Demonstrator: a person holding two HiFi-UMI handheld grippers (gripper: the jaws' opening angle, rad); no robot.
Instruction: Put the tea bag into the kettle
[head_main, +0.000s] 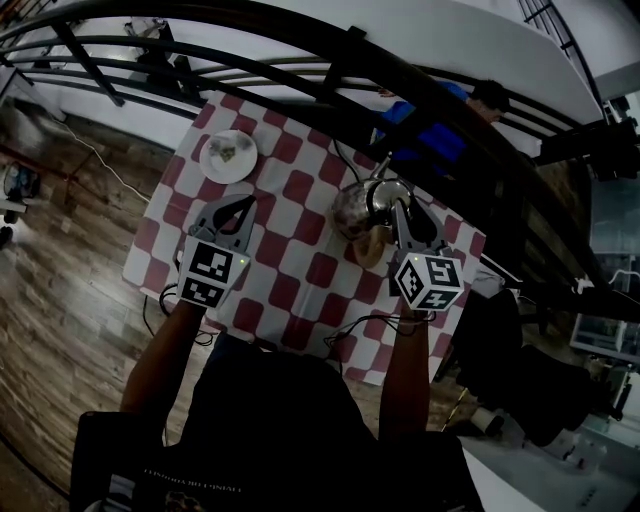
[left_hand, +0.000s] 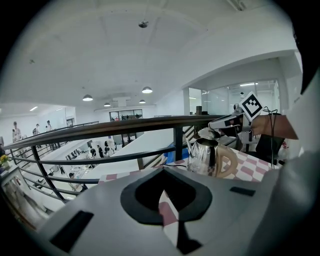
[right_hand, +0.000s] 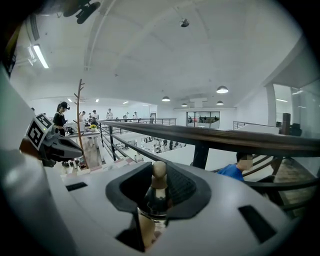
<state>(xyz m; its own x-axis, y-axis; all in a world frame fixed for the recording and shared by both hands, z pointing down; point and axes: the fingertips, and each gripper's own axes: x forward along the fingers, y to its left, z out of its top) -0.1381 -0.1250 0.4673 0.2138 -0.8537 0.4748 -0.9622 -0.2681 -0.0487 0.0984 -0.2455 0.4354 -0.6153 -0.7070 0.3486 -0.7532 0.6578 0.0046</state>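
Overhead, my left gripper (head_main: 240, 205), closed and empty, sits near the plate (head_main: 207, 165); the tea bag (head_main: 230, 150) on it is a dim smudge. Left gripper view: the kettle (left_hand: 202, 157) stands off right. Right gripper view: my right gripper (right_hand: 157, 197) clamps the kettle lid (right_hand: 159, 170) by its knob, and the kettle body is hidden.

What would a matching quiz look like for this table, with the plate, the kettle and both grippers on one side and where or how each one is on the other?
Things:
1. plate
2. kettle
3. left gripper
4. right gripper

Place or state:
A. shut, with nothing in it
B. shut on the lid knob
C. near the far left corner of the checked cloth
D. shiny metal, standing to the right of the plate

Pairs: 1-C, 2-D, 3-A, 4-B.
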